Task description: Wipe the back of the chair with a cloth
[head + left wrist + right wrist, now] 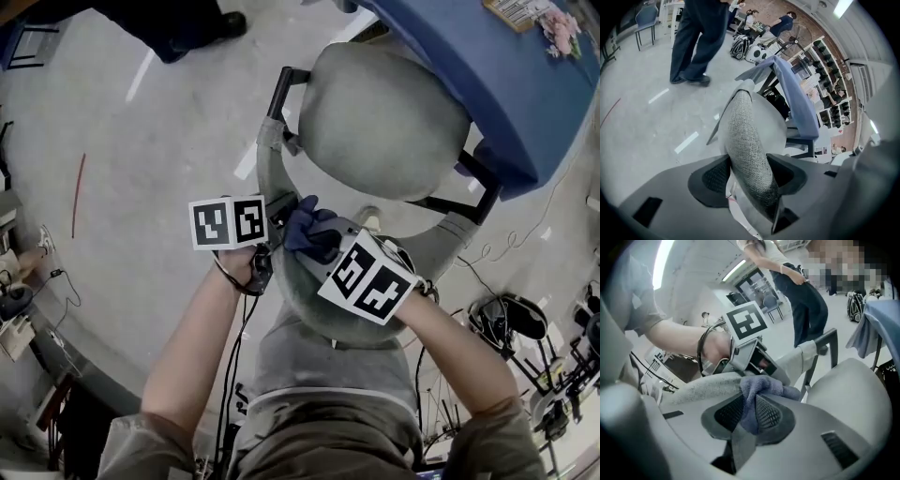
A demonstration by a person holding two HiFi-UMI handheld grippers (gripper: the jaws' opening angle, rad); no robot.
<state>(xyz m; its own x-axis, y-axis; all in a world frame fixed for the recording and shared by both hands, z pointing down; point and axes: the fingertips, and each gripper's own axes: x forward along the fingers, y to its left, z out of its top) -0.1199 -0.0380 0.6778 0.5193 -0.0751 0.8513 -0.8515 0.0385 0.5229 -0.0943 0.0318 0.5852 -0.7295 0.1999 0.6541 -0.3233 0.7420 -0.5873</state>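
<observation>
From above, the grey office chair shows its seat and, nearer me, the curved top of its back. My left gripper is shut on that top edge; the grey woven fabric of the back fills the space between its jaws. My right gripper is shut on a blue cloth, which is bunched against the back's top edge just right of the left gripper. In the right gripper view the cloth hangs pinched between the jaws, lying on the chair back.
A table draped in blue stands just beyond the seat, also seen as the blue drape. Black armrests flank the seat. A person's legs stand on the floor behind. Cables and gear lie at right.
</observation>
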